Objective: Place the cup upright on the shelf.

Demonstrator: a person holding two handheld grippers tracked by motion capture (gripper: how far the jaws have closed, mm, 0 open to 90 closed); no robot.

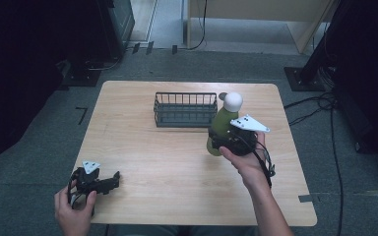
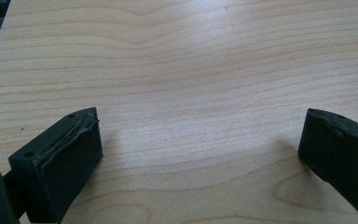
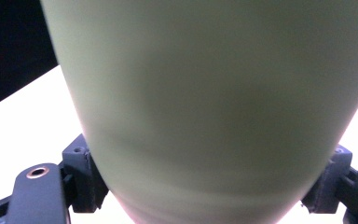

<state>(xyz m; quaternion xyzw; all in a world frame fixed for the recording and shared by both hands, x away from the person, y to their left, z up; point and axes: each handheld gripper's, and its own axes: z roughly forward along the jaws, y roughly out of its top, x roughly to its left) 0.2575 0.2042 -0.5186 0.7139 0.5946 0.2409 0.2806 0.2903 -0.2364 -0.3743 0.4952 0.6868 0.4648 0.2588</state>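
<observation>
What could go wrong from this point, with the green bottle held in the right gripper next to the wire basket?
1. The right gripper clamps the green bottle low on its smooth body, with the white cap well above; it might tip or slip in the grip.
2. The wire basket sits close beside the bottle; its rim could catch the bottle on the way in.
3. The left gripper rests open far off, so it could not steady the basket.

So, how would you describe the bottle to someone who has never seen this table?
Find the wooden table and the dark wire basket at its far middle. Just right of the basket, the right gripper is clamped on the bottle. It is olive green with a round white cap, the only coloured thing there.
</observation>
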